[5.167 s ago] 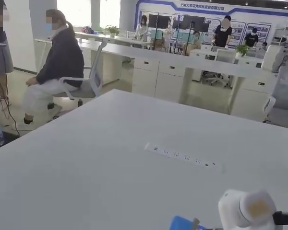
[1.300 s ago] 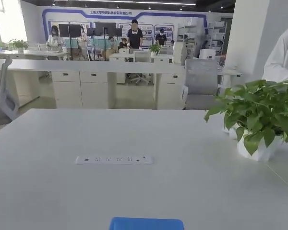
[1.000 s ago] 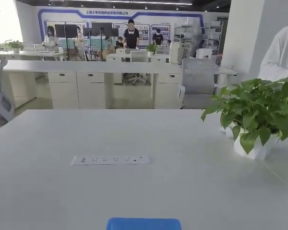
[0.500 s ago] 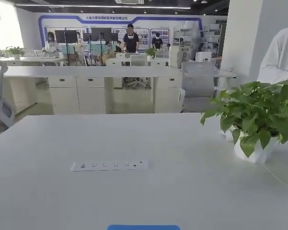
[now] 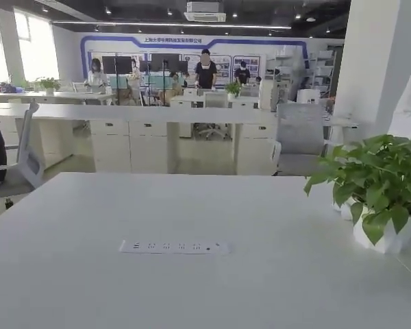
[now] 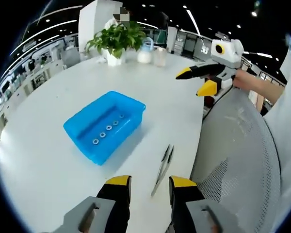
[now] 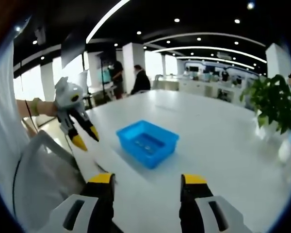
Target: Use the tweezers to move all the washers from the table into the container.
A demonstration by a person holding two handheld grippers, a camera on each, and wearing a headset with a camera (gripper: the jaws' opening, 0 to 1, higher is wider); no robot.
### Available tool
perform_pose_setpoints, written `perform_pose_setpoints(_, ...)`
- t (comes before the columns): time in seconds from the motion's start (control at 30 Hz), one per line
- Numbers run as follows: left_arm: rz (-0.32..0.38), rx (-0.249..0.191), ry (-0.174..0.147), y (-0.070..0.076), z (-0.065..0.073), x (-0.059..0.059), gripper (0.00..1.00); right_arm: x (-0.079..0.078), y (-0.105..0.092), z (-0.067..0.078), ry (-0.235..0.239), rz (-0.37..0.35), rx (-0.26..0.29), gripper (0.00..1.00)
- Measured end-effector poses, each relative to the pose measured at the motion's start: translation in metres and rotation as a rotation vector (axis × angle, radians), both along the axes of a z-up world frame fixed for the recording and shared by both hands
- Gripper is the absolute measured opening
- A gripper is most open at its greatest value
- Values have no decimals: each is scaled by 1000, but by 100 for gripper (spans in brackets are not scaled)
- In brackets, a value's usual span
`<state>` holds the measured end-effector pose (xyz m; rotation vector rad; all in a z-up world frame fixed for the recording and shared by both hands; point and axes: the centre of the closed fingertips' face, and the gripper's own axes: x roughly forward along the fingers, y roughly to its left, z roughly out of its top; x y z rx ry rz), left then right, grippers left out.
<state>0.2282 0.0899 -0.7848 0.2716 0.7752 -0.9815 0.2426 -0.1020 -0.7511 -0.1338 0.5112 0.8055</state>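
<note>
A blue container (image 6: 104, 126) stands on the white table (image 6: 48, 160) with several washers (image 6: 103, 134) lying in a row inside it. Silver tweezers (image 6: 162, 165) lie flat on the table to the right of the container, near the table's edge. My left gripper (image 6: 150, 187) is open just short of the tweezers, with nothing between its yellow tips. My right gripper (image 7: 148, 180) is open and empty, held back from the container (image 7: 148, 141). Each gripper appears in the other's view: the right gripper (image 6: 196, 81) raised off the table's edge, the left gripper (image 7: 86, 137) off to the left.
A potted plant (image 5: 380, 199) stands at the table's right side, and a white power strip (image 5: 173, 247) lies mid-table. A grey mesh chair back (image 6: 233, 145) sits against the table edge. Small white jars (image 6: 145, 56) stand beside the plant (image 6: 117, 41). People sit at distant desks.
The head camera has tilted up and turned slightly left, so the container's blue rim slid off the bottom of the picture. Nothing on the table has visibly moved.
</note>
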Motion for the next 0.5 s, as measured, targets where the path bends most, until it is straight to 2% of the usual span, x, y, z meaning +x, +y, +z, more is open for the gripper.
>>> perform_pose_setpoints(0.07,48,-30,-34,7,10,4,33,0,1,5,-10,-9,19,53)
perform_pose_setpoints(0.13,110,-59,-114,16,25,12,36,2,0,10,-20,-24,33,54)
perform_pose_setpoints(0.2,175,-105,-142,23,37,16,39,4,-1,12,-26,-39,45,56)
perform_pose_setpoints(0.27,218,-147,-183,28,49,20,42,5,-2,15,-31,-53,56,57)
perform_pose_setpoints(0.3,259,-184,-208,33,59,21,44,6,-2,17,-34,-57,58,58)
perform_pose_setpoints(0.37,318,-221,-254,41,71,25,47,7,-1,21,-49,-66,60,59)
perform_pose_setpoints(0.43,376,-242,-290,49,78,27,53,8,0,27,-66,-70,66,60)
perform_pose_setpoints(0.5,445,-312,-286,55,86,28,61,9,0,31,-78,-74,74,61)
